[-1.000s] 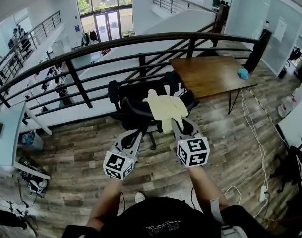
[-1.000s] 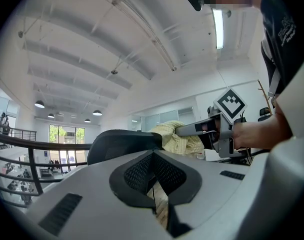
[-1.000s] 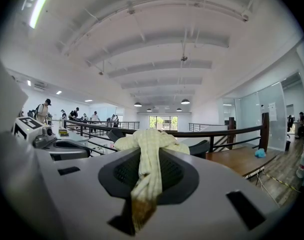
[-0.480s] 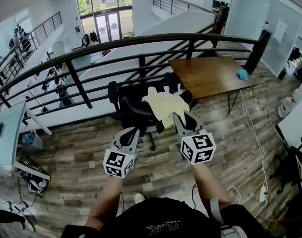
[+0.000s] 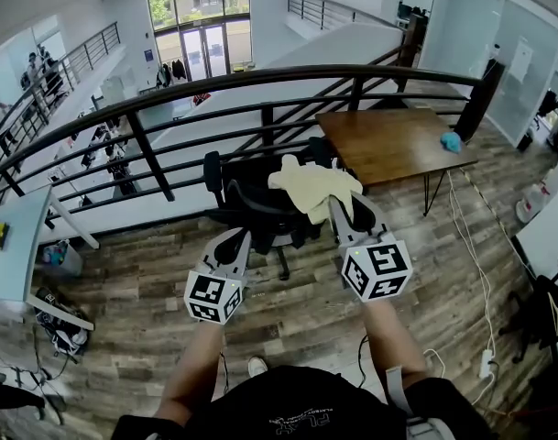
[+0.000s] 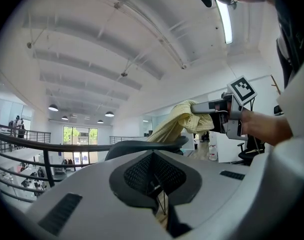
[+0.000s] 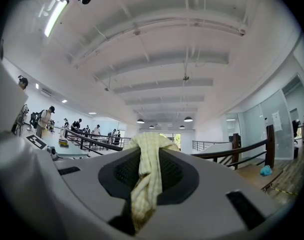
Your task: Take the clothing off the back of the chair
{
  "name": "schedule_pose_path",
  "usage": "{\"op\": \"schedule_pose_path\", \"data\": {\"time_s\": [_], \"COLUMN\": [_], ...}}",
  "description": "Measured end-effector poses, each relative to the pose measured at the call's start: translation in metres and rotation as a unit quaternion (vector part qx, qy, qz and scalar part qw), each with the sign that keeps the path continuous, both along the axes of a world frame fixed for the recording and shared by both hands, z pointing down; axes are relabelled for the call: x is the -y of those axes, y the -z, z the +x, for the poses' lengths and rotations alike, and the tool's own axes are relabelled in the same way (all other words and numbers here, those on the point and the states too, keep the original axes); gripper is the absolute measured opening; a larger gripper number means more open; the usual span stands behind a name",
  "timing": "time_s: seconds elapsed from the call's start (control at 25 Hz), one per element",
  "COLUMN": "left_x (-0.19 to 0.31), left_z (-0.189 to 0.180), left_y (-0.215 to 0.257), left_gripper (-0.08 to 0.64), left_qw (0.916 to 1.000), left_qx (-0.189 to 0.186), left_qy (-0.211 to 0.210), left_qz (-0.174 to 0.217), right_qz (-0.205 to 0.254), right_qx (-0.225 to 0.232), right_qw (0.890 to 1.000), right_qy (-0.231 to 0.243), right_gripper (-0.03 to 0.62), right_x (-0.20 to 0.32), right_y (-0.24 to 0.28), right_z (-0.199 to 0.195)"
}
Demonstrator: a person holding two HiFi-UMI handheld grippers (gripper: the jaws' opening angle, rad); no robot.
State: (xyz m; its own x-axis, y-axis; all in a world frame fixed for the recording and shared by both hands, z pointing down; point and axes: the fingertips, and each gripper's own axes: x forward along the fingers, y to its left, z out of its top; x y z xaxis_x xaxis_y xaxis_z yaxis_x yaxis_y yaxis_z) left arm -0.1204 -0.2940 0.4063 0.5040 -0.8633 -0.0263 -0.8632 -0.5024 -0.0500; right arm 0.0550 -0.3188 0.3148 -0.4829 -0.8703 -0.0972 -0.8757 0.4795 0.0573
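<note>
The pale yellow clothing (image 5: 313, 183) hangs bunched from the right tool (image 5: 341, 216), whose jaws are pinched tight on a fold of it. It's just above the back of the black chair (image 5: 251, 200), with the loose end trailing down toward it. The left tool (image 5: 229, 243) is alongside, jaws together and empty. A wooden surface (image 5: 388, 140) and a railing (image 5: 152, 154) sit behind.

Both forearms reach forward, bare below the elbows. The right gripper (image 5: 341, 211) points about level and sits higher than the left, its jaws clamped on a fold of yellow cloth (image 5: 315, 183). The left gripper (image 5: 233, 236) points level, jaws drawn together with nothing between them.
</note>
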Motion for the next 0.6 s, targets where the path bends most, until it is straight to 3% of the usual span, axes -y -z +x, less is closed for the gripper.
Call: {"op": "schedule_pose_path", "data": {"time_s": [0.6], "left_x": [-0.003], "left_z": [0.012], "left_y": [0.027], "left_gripper": [0.013], "left_qw": [0.9995], "left_qx": [-0.003], "left_qy": [-0.013], "left_qz": [0.03], "right_qz": [0.083], "right_qx": [0.013], "right_qw": [0.996], "right_qy": [0.0], "right_gripper": [0.074], "right_x": [-0.036], "right_y": [0.062], "right_z": [0.015]}}
